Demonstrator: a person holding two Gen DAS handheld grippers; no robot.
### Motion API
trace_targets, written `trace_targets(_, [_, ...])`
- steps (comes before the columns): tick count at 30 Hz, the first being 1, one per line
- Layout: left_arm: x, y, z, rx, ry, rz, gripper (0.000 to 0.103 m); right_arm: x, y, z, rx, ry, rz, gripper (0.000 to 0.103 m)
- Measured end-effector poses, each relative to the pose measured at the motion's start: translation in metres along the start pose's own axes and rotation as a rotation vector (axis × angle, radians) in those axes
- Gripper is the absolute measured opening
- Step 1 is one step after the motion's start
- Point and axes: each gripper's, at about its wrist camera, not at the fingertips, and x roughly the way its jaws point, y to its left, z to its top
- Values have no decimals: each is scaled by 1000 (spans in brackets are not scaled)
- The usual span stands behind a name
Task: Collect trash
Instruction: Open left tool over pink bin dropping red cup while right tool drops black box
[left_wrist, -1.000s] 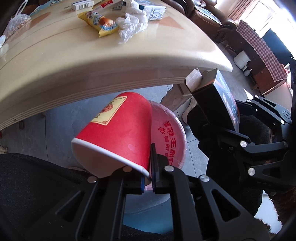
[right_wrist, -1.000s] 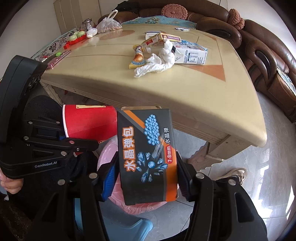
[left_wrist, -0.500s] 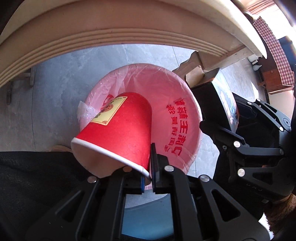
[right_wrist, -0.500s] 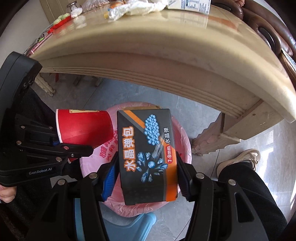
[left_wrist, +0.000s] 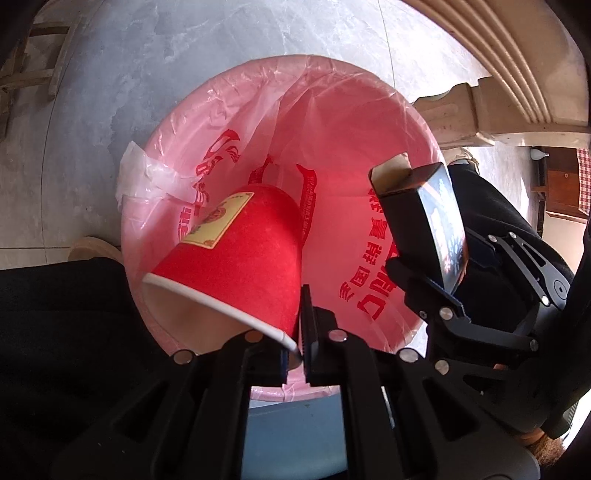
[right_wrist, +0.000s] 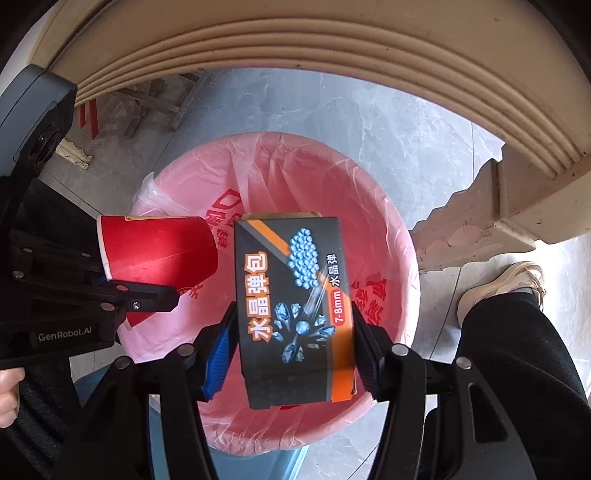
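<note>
Under the edge of the surface (right_wrist: 332, 48) you have the bin, lined with a pink bag (right_wrist: 295, 173), sitting on the grey tiled floor (left_wrist: 147, 55), and its open mouth lies straight below both of your tools. That is the relation to mind: each piece of trash hangs above the opening, not beside it.

Your right tool (right_wrist: 291, 347) is partly open, its pads pressed on the two side faces of the black cardboard box (right_wrist: 291, 302), whose long axis runs away from you along the fingers, over the middle of the bag.

Your left tool (left_wrist: 301, 332) is pinched nearly closed on the rim wall of the red paper cup (left_wrist: 236, 258), which lies tilted with its base pointing down into the bag, over the left part of the mouth. Judging by this, a release from either hand should drop its item inside; the box sits the more centrally.
</note>
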Motion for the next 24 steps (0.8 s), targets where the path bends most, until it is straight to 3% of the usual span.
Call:
trace_targets(3, [4, 0, 0, 7, 4, 37, 10, 7, -2, 1, 10, 17, 7, 58])
trace_targets(4, [6, 0, 1, 6, 8, 53, 21, 11, -3, 2, 12, 21, 7, 72])
trace_targets(7, [5, 4, 3, -11, -7, 93, 39, 14, -9, 3, 36, 27, -13, 77])
trace_targets(10, [1, 7, 5, -21, -20, 90, 48, 17, -16, 3, 68, 29, 12, 77])
trace_targets(13, [-1, 4, 4, -13, -37, 127, 53, 16, -16, 3, 65, 26, 4, 77])
trace_targets(18, [-8, 4, 1, -12, -52, 126, 64, 14, -14, 2, 51, 21, -6, 77])
trace_targets(24, [-15, 0, -3, 18, -88, 175, 64, 6, -5, 1, 18, -8, -36, 77])
